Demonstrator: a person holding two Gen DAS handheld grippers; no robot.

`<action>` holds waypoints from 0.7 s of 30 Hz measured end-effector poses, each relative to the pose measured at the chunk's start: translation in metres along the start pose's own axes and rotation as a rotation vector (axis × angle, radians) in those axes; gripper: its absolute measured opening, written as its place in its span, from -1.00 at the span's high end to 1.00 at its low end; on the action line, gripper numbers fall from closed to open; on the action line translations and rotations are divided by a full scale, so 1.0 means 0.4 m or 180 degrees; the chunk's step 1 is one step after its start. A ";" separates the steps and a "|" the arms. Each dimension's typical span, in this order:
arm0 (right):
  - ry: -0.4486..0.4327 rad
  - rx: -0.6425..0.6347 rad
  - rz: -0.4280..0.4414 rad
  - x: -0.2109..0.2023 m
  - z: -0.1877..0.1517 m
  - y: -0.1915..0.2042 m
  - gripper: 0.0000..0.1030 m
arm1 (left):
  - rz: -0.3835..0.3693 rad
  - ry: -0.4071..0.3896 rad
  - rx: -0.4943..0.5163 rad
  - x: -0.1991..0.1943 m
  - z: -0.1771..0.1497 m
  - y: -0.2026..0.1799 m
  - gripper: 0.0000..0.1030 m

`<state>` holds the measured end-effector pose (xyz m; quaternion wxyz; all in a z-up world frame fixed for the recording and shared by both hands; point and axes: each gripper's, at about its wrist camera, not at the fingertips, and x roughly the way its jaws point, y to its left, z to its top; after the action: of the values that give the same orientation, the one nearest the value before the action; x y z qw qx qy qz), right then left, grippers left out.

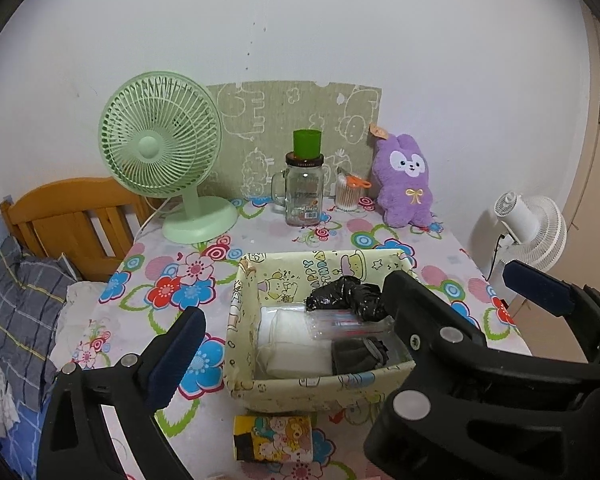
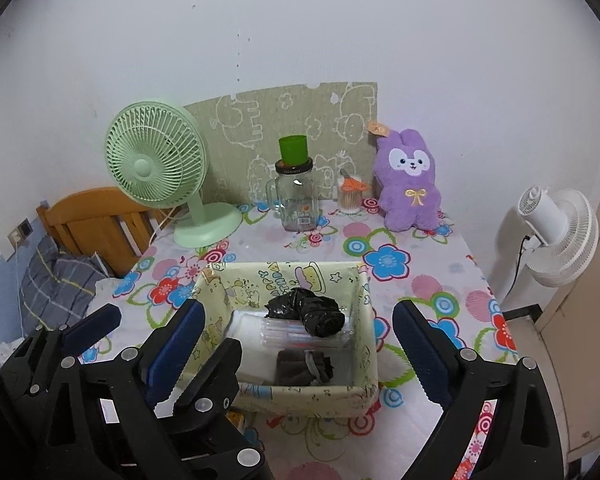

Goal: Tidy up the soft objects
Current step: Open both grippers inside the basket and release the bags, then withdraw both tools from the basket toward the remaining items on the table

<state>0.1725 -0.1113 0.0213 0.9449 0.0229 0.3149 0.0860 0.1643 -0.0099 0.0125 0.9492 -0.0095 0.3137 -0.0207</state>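
Left wrist: plush rabbit (image 1: pixel 406 184) upright, probably wall-propped.

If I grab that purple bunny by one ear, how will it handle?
The bunny looks plush, so the ear would probably squash and the body dangle. It leans on the wall, so it may flop forward if nudged. Likely light.

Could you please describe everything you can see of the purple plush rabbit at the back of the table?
The purple plush rabbit sits upright at the table's far right corner, leaning against the wall and the edge of a green patterned board. Its fur looks soft and shaggy. It has a white face patch with dark eyes, a yellow bow on its chest, and a tan tag on one ear. Neither gripper touches it.
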 end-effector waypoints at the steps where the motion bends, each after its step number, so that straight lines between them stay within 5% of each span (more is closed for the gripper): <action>1: -0.0009 0.0000 -0.0002 -0.006 -0.002 -0.001 -0.89 | -0.0007 -0.0015 0.0001 -0.009 -0.002 -0.002 -0.94; 21: -0.0296 -0.0073 0.0088 -0.192 -0.082 0.004 -0.92 | -0.0131 -0.0252 0.0036 -0.166 -0.085 -0.030 -0.99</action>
<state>0.0924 -0.1236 0.0406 0.9575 0.0205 0.2693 0.1015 0.0905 -0.0192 0.0250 0.9603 -0.0114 0.2755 -0.0417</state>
